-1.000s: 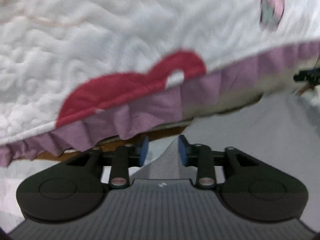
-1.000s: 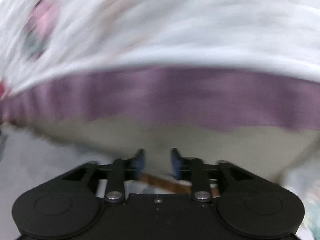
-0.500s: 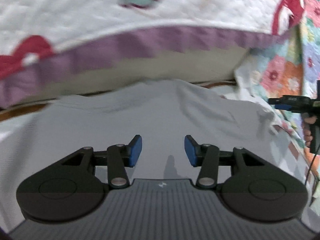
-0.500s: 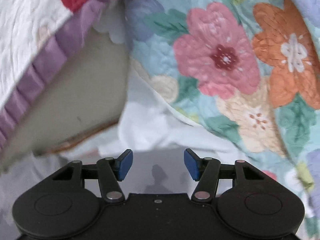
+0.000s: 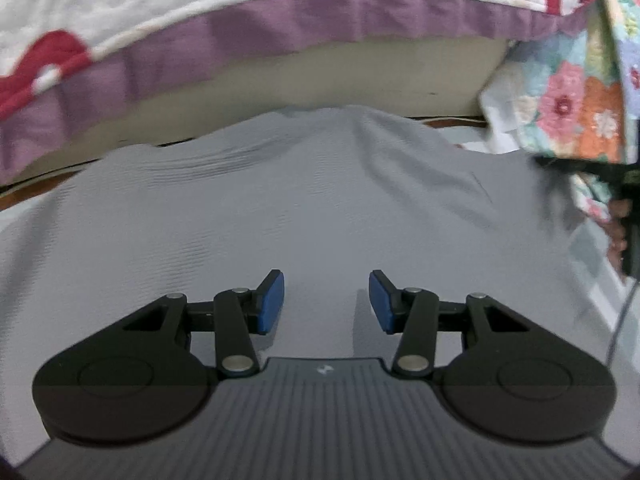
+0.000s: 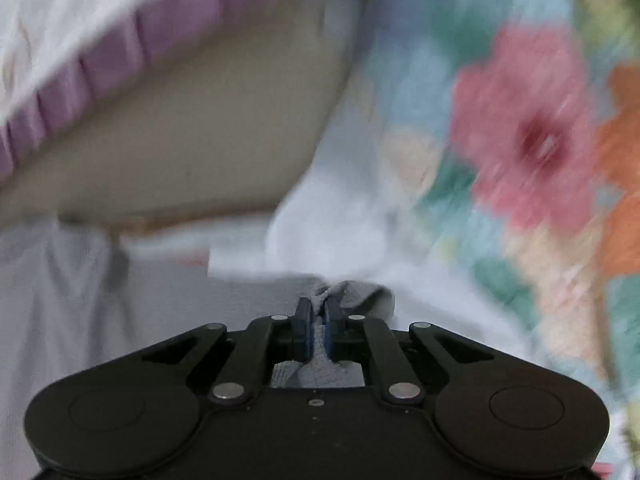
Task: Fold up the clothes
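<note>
Grey ribbed knit garment (image 5: 312, 208) lies spread out flat over a pale surface, just in front of a bed whose white quilted cover with red patches (image 5: 120, 4) ends in a purple ruffled trim (image 5: 280, 28) above a beige mattress side (image 5: 320, 76). In the left wrist view the cloth fills the middle of the picture, with soft wrinkles running across its far edge and a raised fold near the centre top.

The left claw (image 5: 326, 304) hovers over the near part of the garment with its blue pads (image 5: 270, 302) standing moderately apart; nothing is pinched between them, and only flat cloth shows in the gap.

The right claw (image 6: 318, 330) has just been closing, and its blue pads now press on a bunched edge of the same grey garment (image 6: 352, 292), a small crumple of fabric rising just beyond the tips. That view is blurred. In the left wrist view the right claw appears as a dark smeared shape at the garment's right edge, with a person's hand (image 5: 618, 224) behind it.

A floral quilt with pink and orange flowers on pale blue (image 6: 520, 140) hangs to the right of the bed, with a white cloth (image 6: 340, 236) beneath it, just beside the pinched edge.
</note>
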Demonstrator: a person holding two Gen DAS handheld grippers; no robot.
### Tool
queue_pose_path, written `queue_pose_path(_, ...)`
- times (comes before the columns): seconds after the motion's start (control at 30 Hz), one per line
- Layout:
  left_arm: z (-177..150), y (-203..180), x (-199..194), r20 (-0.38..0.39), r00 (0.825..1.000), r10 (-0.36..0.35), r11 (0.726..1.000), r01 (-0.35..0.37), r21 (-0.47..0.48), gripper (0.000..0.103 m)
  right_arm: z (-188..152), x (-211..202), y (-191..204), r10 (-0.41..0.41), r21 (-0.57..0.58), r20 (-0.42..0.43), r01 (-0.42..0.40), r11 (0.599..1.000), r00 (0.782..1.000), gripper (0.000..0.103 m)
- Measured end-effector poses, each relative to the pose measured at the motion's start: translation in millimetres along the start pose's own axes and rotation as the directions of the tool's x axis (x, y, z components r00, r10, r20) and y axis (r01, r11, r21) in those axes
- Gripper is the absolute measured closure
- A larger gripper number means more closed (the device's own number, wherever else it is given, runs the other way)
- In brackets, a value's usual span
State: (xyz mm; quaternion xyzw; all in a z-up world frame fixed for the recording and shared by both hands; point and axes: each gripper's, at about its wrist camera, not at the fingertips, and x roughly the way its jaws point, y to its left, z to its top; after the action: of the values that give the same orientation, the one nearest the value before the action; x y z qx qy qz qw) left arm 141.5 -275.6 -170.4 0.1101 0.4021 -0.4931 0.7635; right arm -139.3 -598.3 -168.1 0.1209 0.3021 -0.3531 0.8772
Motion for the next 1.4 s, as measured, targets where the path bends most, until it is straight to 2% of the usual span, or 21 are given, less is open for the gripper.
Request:
queue_pose_path(0.07, -4, 8, -6, 0.0, 1.0, 0.017, 1.0, -0.017, -0.012, 0.057, 8, -19, -5, -0.084, 0.019, 0.077, 0.083, 0.996, 0.993, 0.096)
queue_pose_path(0.17, -10, 14, -6, 0.001, 1.0, 0.027, 1.0, -0.027, -0.015, 0.057, 11, -4, -14, -0.195, -0.077, 0.002, 0.195, 0.978, 0.981, 0.096)
queue_pose_path(0.23, -12, 14, -7, 0.015, 0.999, 0.029, 1.0, -0.029, -0.01, 0.057, 9, 15, -22, -0.211, -0.088, -0.082, 0.204, 0.975, 0.974, 0.095)
queue_pose_path(0.27, -13, 14, -8, 0.017, 0.999, 0.035, 0.999, -0.035, -0.011, 0.057, 7, 16, -25, -0.211, -0.053, -0.074, 0.207, 0.977, 0.975, 0.094)
queue_pose_path(0.3, -13, 14, -9, 0.019, 0.999, 0.04, 0.999, -0.04, -0.012, 0.056, 4, 18, -29, -0.21, -0.018, -0.065, 0.209, 0.978, 0.975, 0.091)
queue_pose_path(0.37, -14, 12, -10, 0.015, 0.998, 0.053, 0.999, -0.053, -0.011, 0.056, 5, 10, -40, -0.27, 0.134, -0.061, 0.276, 0.952, 0.961, 0.067)
queue_pose_path(0.4, -15, 10, -12, 0.011, 0.998, 0.059, 0.998, -0.059, -0.002, 0.056, 5, 2, -46, -0.291, 0.218, -0.053, 0.296, 0.93, 0.955, 0.062)
queue_pose_path(0.47, -20, 6, -15, 0.007, 0.997, 0.073, 0.997, -0.074, 0.035, 0.055, 2, -16, -59, -0.277, 0.345, -0.038, 0.273, 0.898, 0.96, 0.059)
queue_pose_path(0.57, -27, 0, -18, 0.017, 0.996, 0.085, 0.993, -0.086, 0.079, 0.052, -8, -33, -70, -0.25, 0.437, -0.077, 0.258, 0.862, 0.965, 0.057)
queue_pose_path(0.73, -26, -1, -18, 0.014, 0.997, 0.082, 0.995, -0.083, 0.059, 0.049, -30, -42, -65, -0.117, 0.5, -0.14, 0.172, 0.848, 0.983, 0.057)
queue_pose_path(0.8, -25, 1, -20, 0.004, 0.998, 0.066, 0.997, -0.066, 0.038, 0.049, -37, -42, -55, -0.062, 0.496, -0.153, 0.131, 0.858, 0.986, 0.065)
queue_pose_path(0.83, -25, 1, -21, -0.002, 0.998, 0.062, 0.998, -0.062, 0.031, 0.049, -39, -42, -49, -0.03, 0.488, -0.158, 0.105, 0.867, 0.987, 0.081)
queue_pose_path(0.9, -24, 4, -22, -0.013, 0.998, 0.066, 0.998, -0.066, 0.019, 0.049, -39, -35, -38, -0.019, 0.476, -0.184, 0.106, 0.873, 0.983, 0.082)
queue_pose_path(1.0, -22, 8, -23, -0.024, 0.997, 0.072, 0.997, -0.072, 0.003, 0.049, -41, -32, -30, -0.026, 0.553, -0.2, 0.135, 0.822, 0.979, 0.075)
queue_pose_path(1.03, -22, 8, -24, -0.027, 0.997, 0.074, 0.997, -0.074, -0.001, 0.049, -42, -31, -30, -0.03, 0.597, -0.204, 0.149, 0.788, 0.978, 0.071)
queue_pose_path(1.1, -22, 8, -24, -0.032, 0.996, 0.078, 0.997, -0.078, 0.005, 0.049, -42, -31, -28, -0.028, 0.651, -0.216, 0.165, 0.741, 0.976, 0.058)
queue_pose_path(1.13, -23, 8, -24, -0.035, 0.996, 0.08, 0.997, -0.079, 0.008, 0.049, -41, -30, -24, -0.029, 0.652, -0.223, 0.171, 0.739, 0.974, 0.052)
queue_pose_path(1.23, -24, 6, -24, -0.039, 0.995, 0.088, 0.996, -0.087, 0.024, 0.049, -32, -21, -6, -0.081, 0.552, -0.267, 0.222, 0.804, 0.96, 0.05)
queue_pose_path(1.3, -24, 6, -25, -0.043, 0.995, 0.09, 0.996, -0.088, 0.026, 0.049, -28, -15, 8, -0.117, 0.442, -0.267, 0.23, 0.867, 0.957, 0.083)
queue_pose_path(1.33, -24, 6, -25, -0.046, 0.995, 0.09, 0.996, -0.089, 0.026, 0.049, -26, -13, 15, -0.133, 0.379, -0.263, 0.23, 0.896, 0.955, 0.09)
queue_pose_path(1.4, -25, 8, -27, -0.053, 0.995, 0.087, 0.996, -0.086, 0.022, 0.049, -24, -28, 15, -0.177, 0.349, -0.201, 0.239, 0.906, 0.963, 0.092)
